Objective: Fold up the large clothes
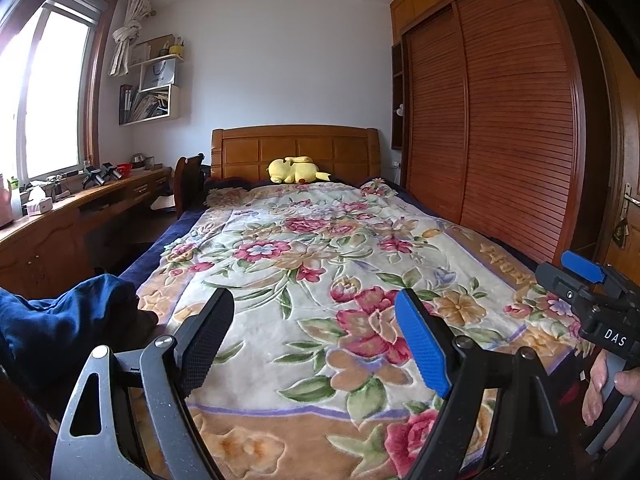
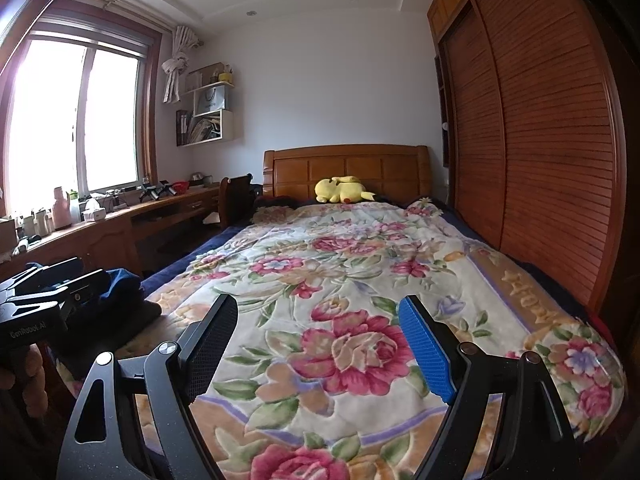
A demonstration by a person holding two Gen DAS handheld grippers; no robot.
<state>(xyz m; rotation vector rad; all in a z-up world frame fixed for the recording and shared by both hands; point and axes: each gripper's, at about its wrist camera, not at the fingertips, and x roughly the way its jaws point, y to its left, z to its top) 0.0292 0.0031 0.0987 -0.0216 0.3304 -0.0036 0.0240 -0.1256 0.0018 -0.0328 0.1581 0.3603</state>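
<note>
Clothes (image 1: 60, 320): dark blue heap at near left edge of bed, just beside the flowered blanket (image 1: 320, 260), partly on it; same pile shows at far left in right wrist view, behind the left gripper. Left gripper (image 1: 320, 344) jaws wide apart, nothing held, above blanket. Right gripper (image 2: 320, 348) also apart, empty. Risks, as judgement: a low grab could pinch the plush blanket along with the clothes; bunched heap hides edges, so a blind pinch may catch several layers.
</note>
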